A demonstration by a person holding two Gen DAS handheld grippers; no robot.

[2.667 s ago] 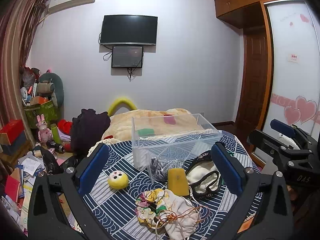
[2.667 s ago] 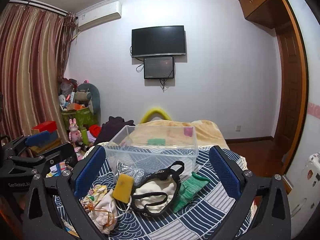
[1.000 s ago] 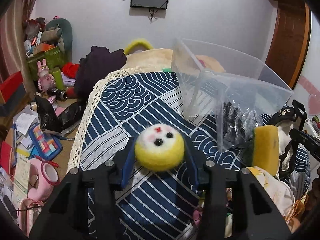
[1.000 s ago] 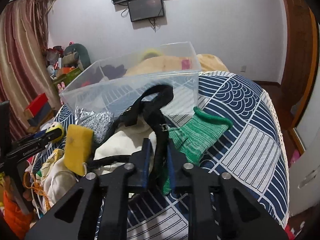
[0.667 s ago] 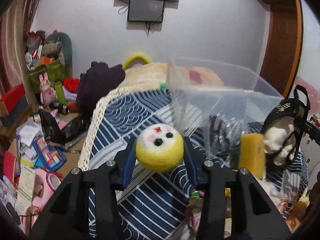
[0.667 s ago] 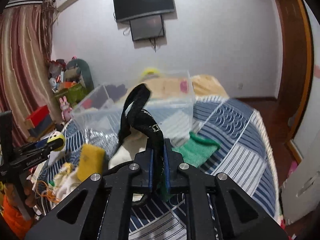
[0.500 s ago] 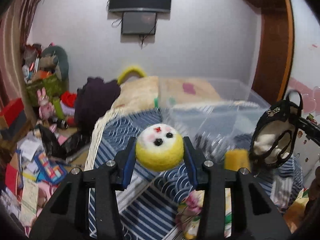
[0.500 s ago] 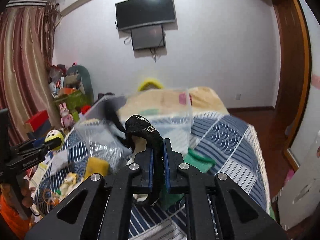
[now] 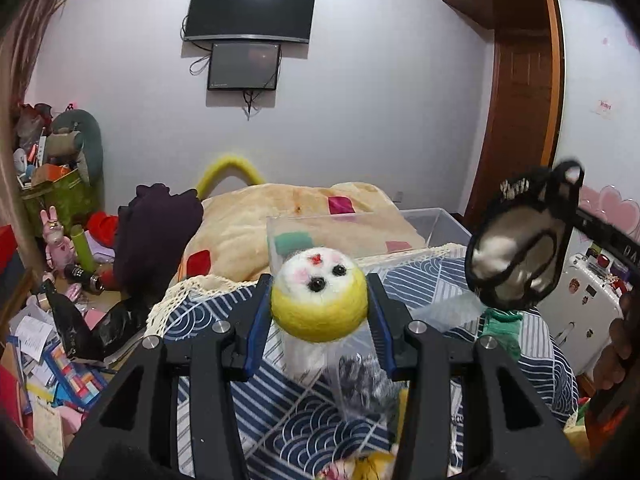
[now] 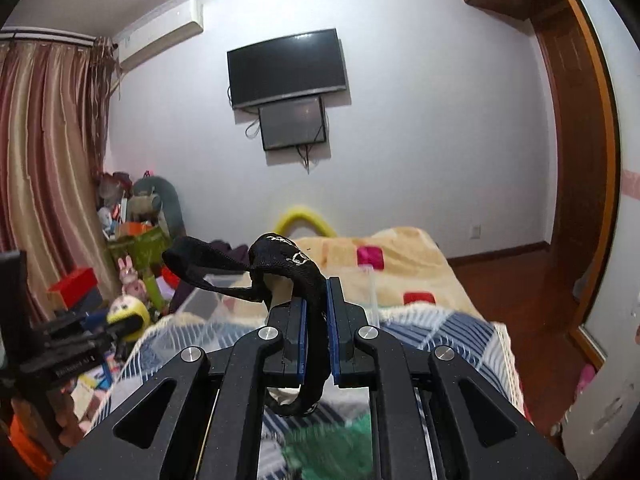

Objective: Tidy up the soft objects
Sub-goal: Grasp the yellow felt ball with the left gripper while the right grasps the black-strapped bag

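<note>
Left gripper [image 9: 319,312] raised above the patterned bedspread [image 9: 304,428], clenched on a round yellow felt toy [image 9: 319,302] with white face and two black eyes, in front of the clear plastic bin [image 9: 436,224]. Right gripper [image 10: 316,332] raised too, pinching a black strap [image 10: 296,264] of a cream-and-black fabric item [image 9: 516,256] hanging in the air at right.

A black flat television [image 9: 251,9] hangs on the pale white wall [image 9: 380,100]; striped brown curtains [image 10: 44,168] at left, brown wooden door [image 9: 516,128] at right.
</note>
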